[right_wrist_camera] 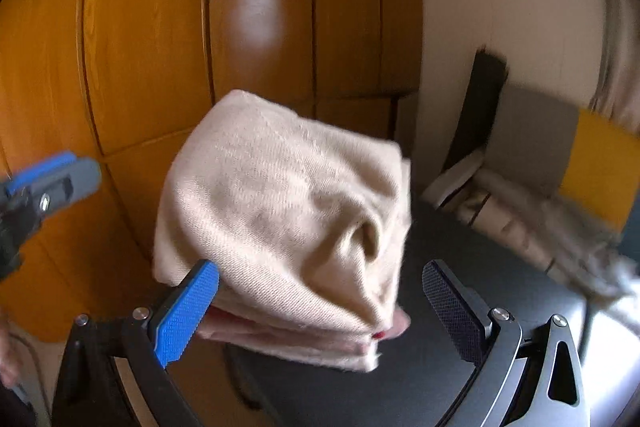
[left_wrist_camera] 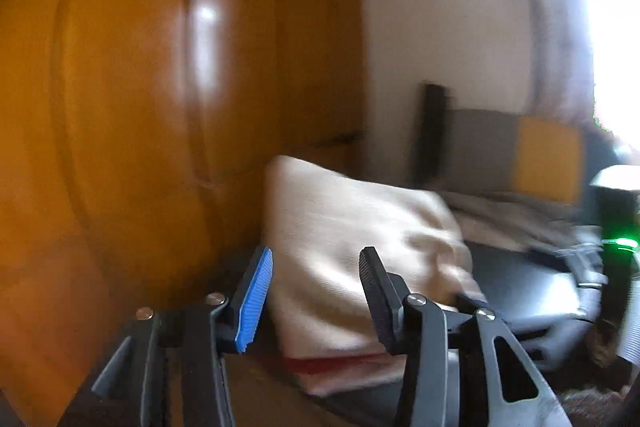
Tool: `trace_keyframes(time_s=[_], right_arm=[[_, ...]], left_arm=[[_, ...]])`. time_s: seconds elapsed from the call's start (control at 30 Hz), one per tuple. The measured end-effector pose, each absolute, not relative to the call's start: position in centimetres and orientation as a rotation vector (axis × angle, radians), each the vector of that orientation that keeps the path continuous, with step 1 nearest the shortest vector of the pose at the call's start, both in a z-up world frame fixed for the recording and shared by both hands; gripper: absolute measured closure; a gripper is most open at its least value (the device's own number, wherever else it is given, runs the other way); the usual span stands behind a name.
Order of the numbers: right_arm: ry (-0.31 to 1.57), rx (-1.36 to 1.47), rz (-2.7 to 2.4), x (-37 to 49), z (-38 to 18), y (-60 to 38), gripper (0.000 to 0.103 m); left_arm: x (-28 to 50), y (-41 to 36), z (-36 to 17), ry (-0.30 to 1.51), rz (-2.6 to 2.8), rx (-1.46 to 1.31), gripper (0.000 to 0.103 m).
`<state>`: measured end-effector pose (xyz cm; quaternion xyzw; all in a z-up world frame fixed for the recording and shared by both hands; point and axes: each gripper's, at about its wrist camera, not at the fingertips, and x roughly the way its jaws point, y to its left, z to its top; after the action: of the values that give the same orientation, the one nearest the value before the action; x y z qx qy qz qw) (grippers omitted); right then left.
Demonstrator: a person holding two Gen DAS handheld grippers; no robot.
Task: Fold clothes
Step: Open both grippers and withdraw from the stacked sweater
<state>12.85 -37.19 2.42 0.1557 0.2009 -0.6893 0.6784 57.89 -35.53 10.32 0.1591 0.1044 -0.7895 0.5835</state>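
Note:
A folded cream garment (right_wrist_camera: 280, 203) lies on top of a small stack with pinkish layers (right_wrist_camera: 288, 343) under it, on a dark surface (right_wrist_camera: 440, 379). My right gripper (right_wrist_camera: 320, 267) is open wide just in front of the stack. Its blue pad (right_wrist_camera: 184, 311) is by the stack's left corner and its black pad (right_wrist_camera: 452, 311) stands clear on the right. In the left wrist view the same cream garment (left_wrist_camera: 352, 251) lies beyond my left gripper (left_wrist_camera: 317, 253), which is open with nothing pinched. That left gripper (right_wrist_camera: 52, 179) also shows at the left edge of the right wrist view, away from the stack.
Glossy orange wooden doors (right_wrist_camera: 160, 47) stand right behind the stack, with a white wall (right_wrist_camera: 500, 7) to the right. A grey and yellow cushion (right_wrist_camera: 592, 163) and crumpled pale cloth (right_wrist_camera: 520, 223) lie at the far right. A bright window (left_wrist_camera: 608, 27) glares.

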Motion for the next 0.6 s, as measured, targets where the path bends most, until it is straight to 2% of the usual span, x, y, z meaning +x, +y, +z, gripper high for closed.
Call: trace_keyframes(time_s=[0.1,0.27,0.6], right_arm=[[0.473,0.308,-1.550,13.5,1.9,-37.2,0.000],[0.501,0.315,-1.534,13.9,0.8,-36.1,0.000],[0.525,0.359,-1.526,13.2,-0.7,-36.8,0.000]], left_arm=[[58.2,-36.3,9.7,0.349,-1.898,0.383,0.058],[57.8,-37.1,8.7,0.411,-1.903,0.441,0.058],[57.1,-38.0,8.3,0.396,-1.885,0.448,0.057]])
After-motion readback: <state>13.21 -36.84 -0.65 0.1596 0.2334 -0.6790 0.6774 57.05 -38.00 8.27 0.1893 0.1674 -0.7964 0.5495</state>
